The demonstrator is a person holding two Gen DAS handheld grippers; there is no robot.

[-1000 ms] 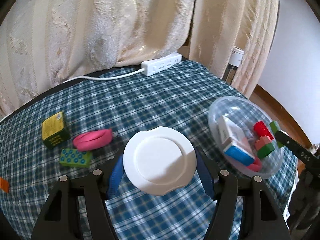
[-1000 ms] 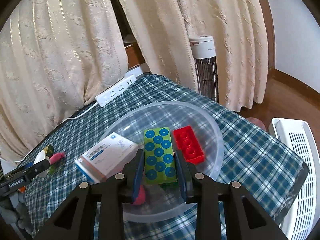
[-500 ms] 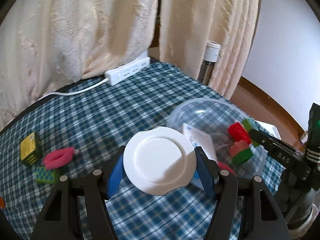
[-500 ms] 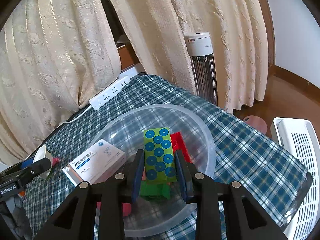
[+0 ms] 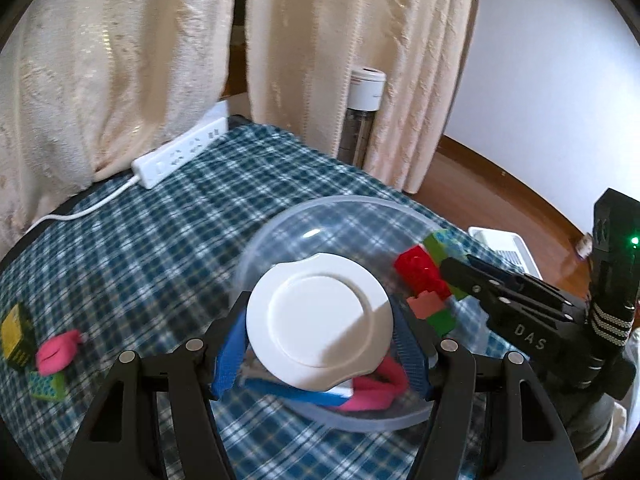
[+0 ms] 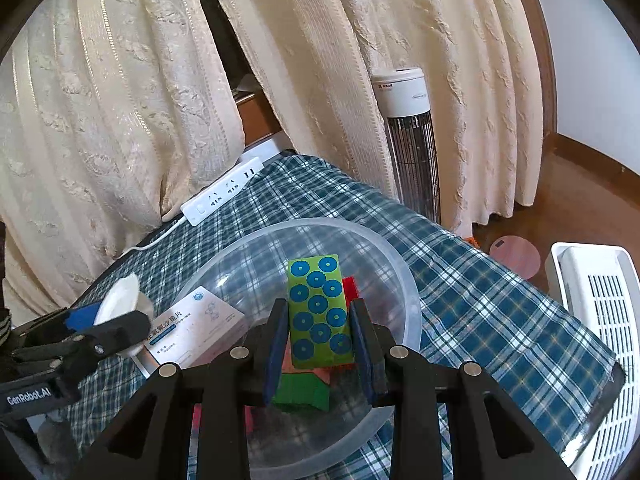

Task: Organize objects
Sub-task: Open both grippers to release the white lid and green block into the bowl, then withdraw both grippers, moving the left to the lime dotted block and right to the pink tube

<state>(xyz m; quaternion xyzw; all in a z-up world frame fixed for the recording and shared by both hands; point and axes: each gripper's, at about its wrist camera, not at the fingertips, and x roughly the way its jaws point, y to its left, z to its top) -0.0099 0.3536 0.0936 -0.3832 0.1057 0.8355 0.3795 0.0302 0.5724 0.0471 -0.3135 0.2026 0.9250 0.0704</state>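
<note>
Left wrist: left claw clamps white lid; right wrist: right claw clamps green block

In the left wrist view the bowl sits lower centre on the tablecloth, bricks inside at its right, power strip upper left, small toys far left.

The bowl looks like clear plastic, faintly frosted at the rim — smooth all round. The white lid is matt plastic with a soft sheen. The green block has a flat, printed matt face. The box is glossy card. Under it all, the checked tablecloth is woven cloth — behind, the cream curtains are embossed fabric, and the floor is polished wood.
</note>
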